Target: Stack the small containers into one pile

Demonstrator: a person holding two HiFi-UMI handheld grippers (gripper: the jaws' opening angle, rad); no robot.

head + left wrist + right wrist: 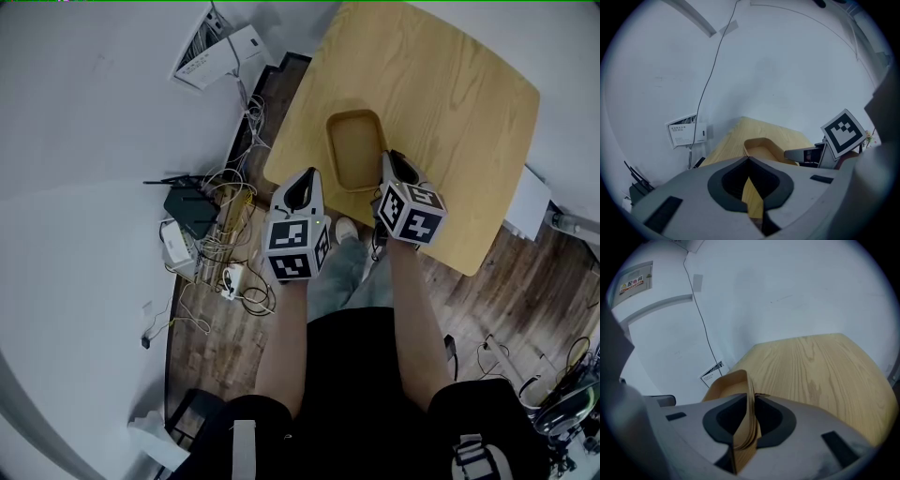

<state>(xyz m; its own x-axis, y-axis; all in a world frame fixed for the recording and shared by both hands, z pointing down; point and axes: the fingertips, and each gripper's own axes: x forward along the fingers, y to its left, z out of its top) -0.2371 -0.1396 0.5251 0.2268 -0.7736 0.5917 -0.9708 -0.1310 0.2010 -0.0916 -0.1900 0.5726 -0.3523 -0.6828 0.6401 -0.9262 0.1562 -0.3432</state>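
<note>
A nested pile of tan paper containers (354,145) sits on the light wooden table (450,84) near its front edge. My right gripper (389,167) is shut on the pile's right rim. In the right gripper view the layered rim (743,427) runs between the jaws of the right gripper (752,397). My left gripper (305,180) hovers at the table's near-left edge, just left of the pile, shut with nothing in it. The left gripper view shows the left gripper (748,159) with its tips together, the containers (761,149) just beyond it, and the right gripper's marker cube (843,133) to the right.
Left of the table, the floor holds a black router (192,211), a white device (176,246) and tangled cables (234,187). A white wall box (220,56) sits behind them. The person's legs stand below the table's front edge.
</note>
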